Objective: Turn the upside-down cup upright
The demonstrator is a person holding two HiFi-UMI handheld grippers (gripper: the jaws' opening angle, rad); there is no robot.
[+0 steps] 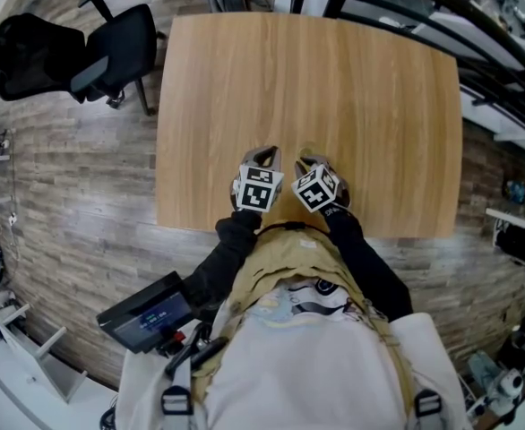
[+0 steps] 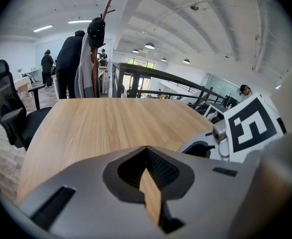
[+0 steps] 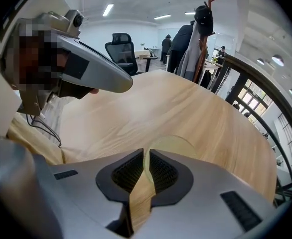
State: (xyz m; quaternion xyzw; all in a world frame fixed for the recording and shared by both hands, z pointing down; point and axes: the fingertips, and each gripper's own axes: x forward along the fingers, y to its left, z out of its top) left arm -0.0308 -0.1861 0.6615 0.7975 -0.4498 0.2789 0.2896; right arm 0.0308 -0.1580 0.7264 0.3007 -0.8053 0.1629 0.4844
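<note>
Right gripper [image 3: 147, 151] has its jaws pinched nearly together on the thin wall of the cup [image 3: 175, 144], with one pad either side of the edge. The cup's pale yellow and sits on the table [image 1: 334, 79] near the front edge, right in front of the person. Can't really tell which way up it is from here. Left gripper [image 2: 146, 148] sits just beside the right one with its jaws closed and nothing in them, tips over bare wood. There's a black chair [image 1: 110, 47] off by the table's far left corner.
</note>
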